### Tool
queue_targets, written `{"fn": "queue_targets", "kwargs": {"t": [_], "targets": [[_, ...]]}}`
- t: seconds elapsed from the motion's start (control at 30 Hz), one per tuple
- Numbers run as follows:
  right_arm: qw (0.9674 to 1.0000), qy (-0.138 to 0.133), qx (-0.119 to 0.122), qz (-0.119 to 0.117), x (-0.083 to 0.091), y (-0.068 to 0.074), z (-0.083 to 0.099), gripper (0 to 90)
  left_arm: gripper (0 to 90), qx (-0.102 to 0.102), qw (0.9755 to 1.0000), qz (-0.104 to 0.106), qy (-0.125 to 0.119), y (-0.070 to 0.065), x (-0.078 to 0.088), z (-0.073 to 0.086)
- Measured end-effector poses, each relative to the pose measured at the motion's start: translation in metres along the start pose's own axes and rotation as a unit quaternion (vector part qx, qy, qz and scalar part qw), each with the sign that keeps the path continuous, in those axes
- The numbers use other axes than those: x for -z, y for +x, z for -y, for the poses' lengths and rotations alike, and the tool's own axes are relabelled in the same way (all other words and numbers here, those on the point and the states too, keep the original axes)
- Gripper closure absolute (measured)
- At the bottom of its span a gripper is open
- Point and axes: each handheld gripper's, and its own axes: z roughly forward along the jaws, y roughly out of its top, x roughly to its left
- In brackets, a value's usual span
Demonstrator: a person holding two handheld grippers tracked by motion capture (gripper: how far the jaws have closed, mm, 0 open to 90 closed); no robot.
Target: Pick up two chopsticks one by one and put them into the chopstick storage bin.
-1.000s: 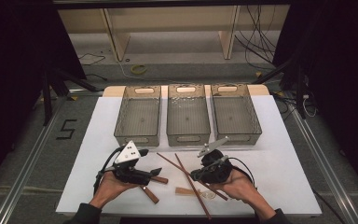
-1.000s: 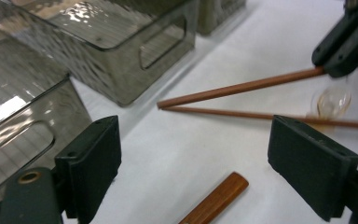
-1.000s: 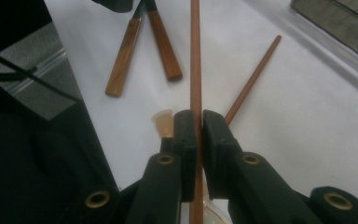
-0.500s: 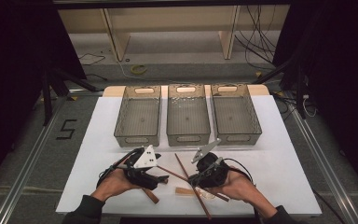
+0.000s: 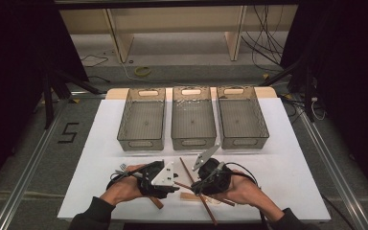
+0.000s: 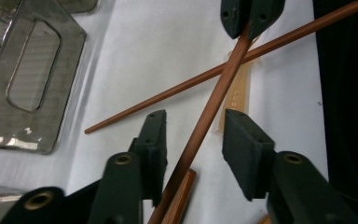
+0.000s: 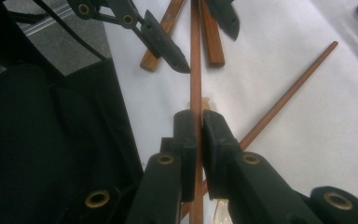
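My right gripper (image 7: pixel 198 116) is shut on a brown chopstick (image 7: pixel 196 70) that runs straight out along its jaws. The far part of that chopstick (image 6: pixel 200 135) passes between the jaws of my left gripper (image 6: pixel 193 121), which stands open around it without touching. In the high view the left gripper (image 5: pixel 165 179) and right gripper (image 5: pixel 206 177) face each other near the table's front edge. A second chopstick (image 6: pixel 205 77) lies flat on the white table and crosses under the held one; it is also the second chopstick (image 5: pixel 186 167).
Three grey see-through bins (image 5: pixel 191 117) stand side by side behind the grippers. A pale flat strip (image 6: pixel 240 88) and short brown wooden pieces (image 7: pixel 212 37) lie on the white table (image 5: pixel 292 163) under the grippers. A dark sleeve (image 7: pixel 51 140) is close by.
My left gripper has moved right, up to the right gripper, and its open jaws now straddle the chopstick. The right gripper has hardly shifted.
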Motion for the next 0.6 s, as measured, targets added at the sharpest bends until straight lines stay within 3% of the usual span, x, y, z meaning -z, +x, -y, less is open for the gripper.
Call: {"fn": "queue_targets", "kwargs": {"t": [0.17,0.6], "targets": [[0.9999,0.01,0.007,-0.004,-0.0008,0.0008,0.0004,85.4,71.3,-0.012,0.9999,0.01,0.004,-0.0008,-0.001,0.0003],[0.9991,0.027,0.029,-0.013,0.0012,-0.0011,-0.004,82.5,83.4,-0.051,0.9974,0.049,0.013,-0.0069,-0.002,0.0007]]}}
